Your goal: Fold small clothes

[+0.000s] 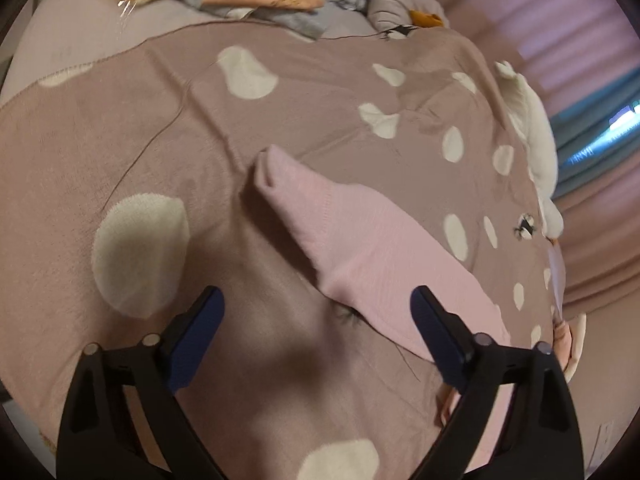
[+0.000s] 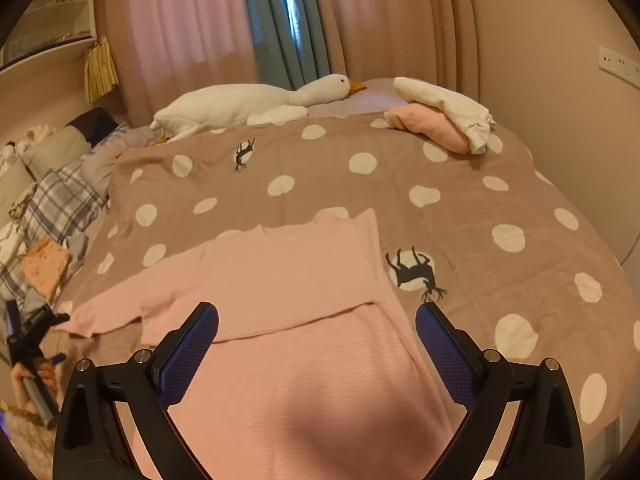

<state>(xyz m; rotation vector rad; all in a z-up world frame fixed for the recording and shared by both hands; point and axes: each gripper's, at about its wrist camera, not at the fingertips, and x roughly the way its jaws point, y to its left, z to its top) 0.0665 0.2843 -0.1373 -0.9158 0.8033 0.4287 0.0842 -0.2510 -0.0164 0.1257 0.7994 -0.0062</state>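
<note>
Since the pink top (image 2: 280, 280) lies flat on the bed (image 2: 480, 208) with one side folded in, the left gripper (image 1: 316, 308) hangs wide-fingered and empty by the loose sleeve (image 1: 320, 208), probably next; right gripper (image 2: 316, 324) wide, empty too.

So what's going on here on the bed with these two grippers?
A person is folding a pink sweater spread on a polka-dot blanket. One sleeve has already been folded across the body; the other sleeve still lies stretched out. The left gripper is open above that sleeve's shoulder end, gripping nothing. The right gripper is open over the sweater's lower part, also holding nothing. A plush goose and a small stack of folded clothes lie at the far side.
</note>
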